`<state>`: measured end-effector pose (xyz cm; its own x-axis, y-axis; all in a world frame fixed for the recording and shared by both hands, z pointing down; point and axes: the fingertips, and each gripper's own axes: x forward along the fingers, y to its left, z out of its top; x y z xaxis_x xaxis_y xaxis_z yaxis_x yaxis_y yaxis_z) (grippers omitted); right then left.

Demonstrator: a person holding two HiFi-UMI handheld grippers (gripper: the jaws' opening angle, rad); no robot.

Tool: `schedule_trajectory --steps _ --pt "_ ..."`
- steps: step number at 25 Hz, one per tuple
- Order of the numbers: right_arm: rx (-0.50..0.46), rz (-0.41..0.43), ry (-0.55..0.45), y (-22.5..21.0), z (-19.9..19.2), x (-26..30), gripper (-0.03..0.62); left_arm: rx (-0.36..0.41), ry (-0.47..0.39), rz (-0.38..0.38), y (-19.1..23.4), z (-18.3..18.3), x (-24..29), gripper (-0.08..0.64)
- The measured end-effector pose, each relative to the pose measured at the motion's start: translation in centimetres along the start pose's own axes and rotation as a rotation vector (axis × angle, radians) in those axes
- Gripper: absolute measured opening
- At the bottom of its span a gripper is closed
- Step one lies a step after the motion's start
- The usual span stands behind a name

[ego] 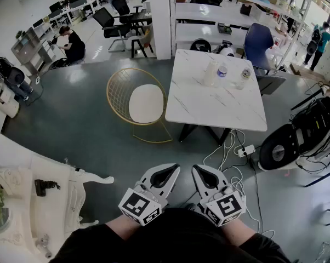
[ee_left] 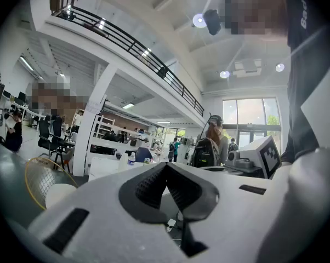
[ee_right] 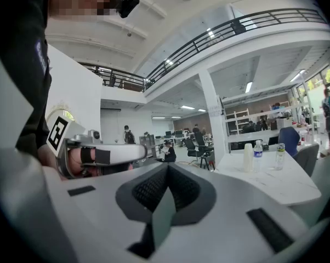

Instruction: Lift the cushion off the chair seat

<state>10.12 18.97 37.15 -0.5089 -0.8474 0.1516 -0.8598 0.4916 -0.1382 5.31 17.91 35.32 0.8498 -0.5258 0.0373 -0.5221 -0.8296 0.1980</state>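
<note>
We hold the left gripper (ego: 170, 170) and right gripper (ego: 200, 171) pressed together, empty, well apart from the cushion (ego: 146, 103) on the chair (ego: 116, 90).

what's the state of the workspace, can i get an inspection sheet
surface: grey floor; white table beside the chair
job's things: white cushion lies on the seat of the gold wire chair, not yet lifted
clutter: cups and two bottles on the table
grippers: left gripper and right gripper both shut, empty, well short of the chair
cables: power strip and white cables on the floor by the table
surroundings: office chairs, people, white machine at right
</note>
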Motion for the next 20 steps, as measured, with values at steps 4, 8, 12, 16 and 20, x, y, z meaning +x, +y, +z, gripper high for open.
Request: schedule_trajectory --steps 4,8,12,16,20 --pt "-0.001 0.003 -0.001 0.05 0.14 0.03 0.026 0.0 0.001 -0.004 -0.05 0.07 -0.02 0.012" --pt "-0.002 0.009 0.001 0.22 0.04 0.11 0.026 0.0 0.006 -0.003 -0.04 -0.09 -0.13 0.012" --pt "0.0 0.023 0.001 0.66 -0.15 0.16 0.026 -0.001 0.008 -0.001 -0.08 -0.3 -0.39 0.012" --pt "0.025 0.042 -0.005 0.67 -0.17 -0.06 0.026 0.002 0.012 0.006 -0.38 -0.37 -0.38 0.012" --pt "0.024 0.066 -0.009 0.45 -0.07 -0.42 0.026 0.008 0.014 0.024 -0.89 -0.44 -0.09 0.012"
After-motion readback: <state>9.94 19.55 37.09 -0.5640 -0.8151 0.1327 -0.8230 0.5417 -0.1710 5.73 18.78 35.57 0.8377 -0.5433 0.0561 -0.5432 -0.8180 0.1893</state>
